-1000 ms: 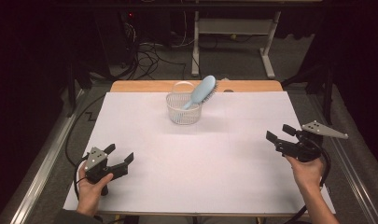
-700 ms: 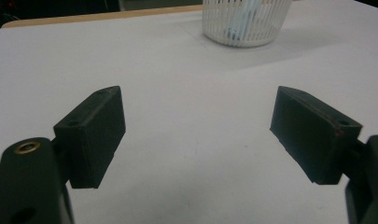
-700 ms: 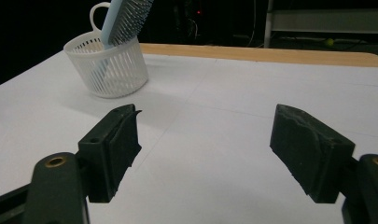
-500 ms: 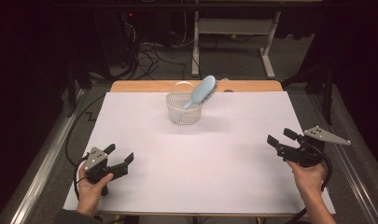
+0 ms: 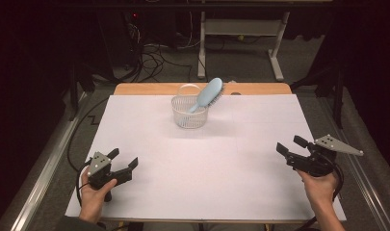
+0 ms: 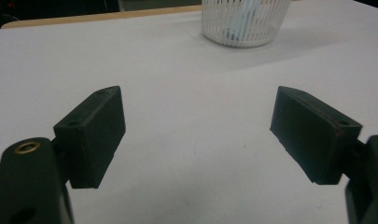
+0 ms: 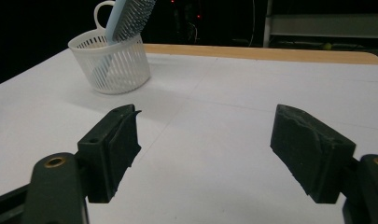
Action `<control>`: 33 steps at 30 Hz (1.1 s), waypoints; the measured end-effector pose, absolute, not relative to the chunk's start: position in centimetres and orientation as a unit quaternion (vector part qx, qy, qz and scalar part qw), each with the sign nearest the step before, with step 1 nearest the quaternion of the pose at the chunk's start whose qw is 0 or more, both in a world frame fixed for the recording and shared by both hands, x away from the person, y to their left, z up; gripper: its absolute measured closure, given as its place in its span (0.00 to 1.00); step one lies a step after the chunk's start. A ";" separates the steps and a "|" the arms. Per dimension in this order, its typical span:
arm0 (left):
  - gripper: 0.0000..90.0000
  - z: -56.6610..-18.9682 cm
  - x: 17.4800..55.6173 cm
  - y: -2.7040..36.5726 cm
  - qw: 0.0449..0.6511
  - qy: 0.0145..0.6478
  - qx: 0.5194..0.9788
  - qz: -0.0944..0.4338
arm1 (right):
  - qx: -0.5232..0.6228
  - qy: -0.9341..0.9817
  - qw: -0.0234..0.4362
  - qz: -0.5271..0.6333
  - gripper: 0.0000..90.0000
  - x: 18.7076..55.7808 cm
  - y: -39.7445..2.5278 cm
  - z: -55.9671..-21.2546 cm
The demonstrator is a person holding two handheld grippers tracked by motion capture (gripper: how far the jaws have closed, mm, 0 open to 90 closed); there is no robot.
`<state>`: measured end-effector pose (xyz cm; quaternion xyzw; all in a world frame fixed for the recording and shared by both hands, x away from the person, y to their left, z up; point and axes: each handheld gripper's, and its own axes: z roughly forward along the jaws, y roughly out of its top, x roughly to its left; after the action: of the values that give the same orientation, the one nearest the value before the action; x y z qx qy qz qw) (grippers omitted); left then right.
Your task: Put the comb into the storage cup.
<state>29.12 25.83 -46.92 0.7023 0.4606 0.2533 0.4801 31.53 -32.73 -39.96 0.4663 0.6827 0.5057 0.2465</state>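
A white slatted basket (image 5: pixel 189 112) stands at the far middle of the table, with a light blue hairbrush (image 5: pixel 207 95) leaning out of it, bristle head up and to the right. The basket (image 6: pixel 245 21) appears far ahead in the left gripper view, and the basket (image 7: pixel 111 63) with the hairbrush (image 7: pixel 128 17) at the upper left of the right gripper view. My left gripper (image 5: pixel 123 159) is open at the near left edge, empty. My right gripper (image 5: pixel 291 145) is open at the near right edge, also empty. Both are far from the basket.
White paper (image 5: pixel 202 159) covers the table, with a wooden strip (image 5: pixel 149 89) bare along the far edge. Beyond it, cables (image 5: pixel 156 60) lie on the floor and a grey desk frame (image 5: pixel 240 29) stands. Metal rails run along both sides.
My right gripper has drifted slightly toward the near right, down the table edge. The left gripper, basket and hairbrush have stayed put.
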 end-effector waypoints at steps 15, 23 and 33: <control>0.21 -46.9 29.1 25.8 0.479 0.460 0.703 0.253 | 0.467 0.681 0.247 0.508 0.27 30.6 -32.9 -40.6; 0.21 -46.9 29.1 25.8 0.479 0.459 0.704 0.254 | 0.467 0.681 0.246 0.507 0.26 30.2 -32.9 -41.1; 0.21 -46.9 29.1 25.8 0.478 0.458 0.704 0.255 | 0.468 0.682 0.243 0.506 0.26 29.7 -32.9 -41.8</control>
<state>29.05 25.77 -46.89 0.7044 0.4584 0.2551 0.4781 29.73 -32.94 -41.75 0.4684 0.6823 0.5062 0.2427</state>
